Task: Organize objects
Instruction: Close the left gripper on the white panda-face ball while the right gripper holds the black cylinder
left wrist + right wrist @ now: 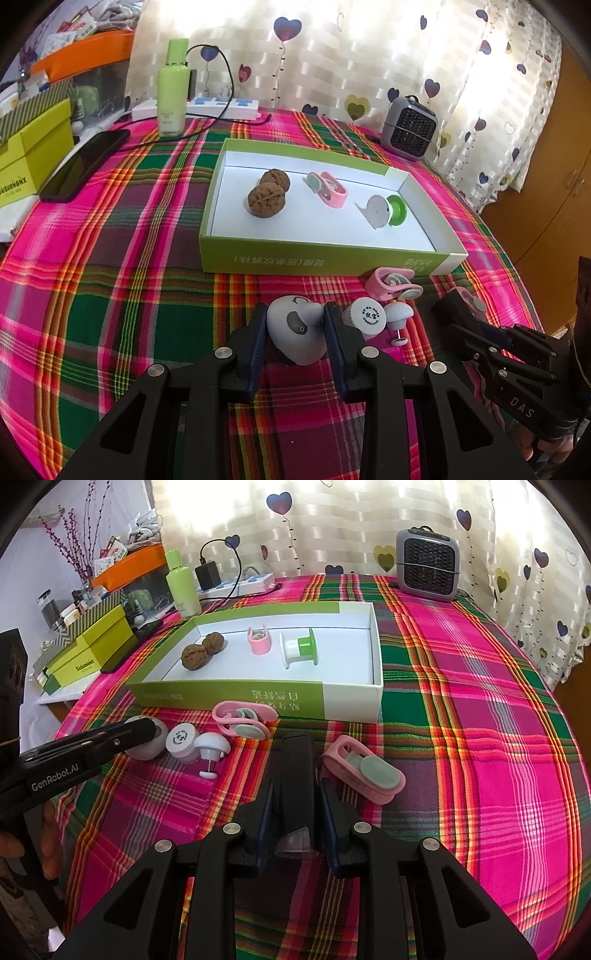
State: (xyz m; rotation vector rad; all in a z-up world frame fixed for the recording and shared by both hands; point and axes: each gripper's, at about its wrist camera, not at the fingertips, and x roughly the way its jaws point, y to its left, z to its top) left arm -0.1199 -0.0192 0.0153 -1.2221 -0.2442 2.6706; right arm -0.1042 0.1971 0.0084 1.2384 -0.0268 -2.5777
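My left gripper (295, 326) is shut on a grey egg-shaped piece (295, 332) resting on the plaid cloth; in the right wrist view its finger covers that grey piece (146, 744). My right gripper (298, 799) is shut on a black block (295, 764) standing on the cloth. Behind them lies an open green box (317, 258) holding two walnuts (267, 197), a pink clip (328, 188) and a green-and-white spool (388, 210). Loose in front of the box are a white round jar (365, 315), a mushroom-shaped piece (399, 314) and two pink clips (243, 720) (364, 771).
A green bottle (171, 92), a power strip (207, 107) with a cable, a black phone (85, 166) and yellow-green boxes (33, 155) crowd the far left. A small grey heater (408, 129) stands at the back right by the curtain. A hand (48, 834) holds the left gripper.
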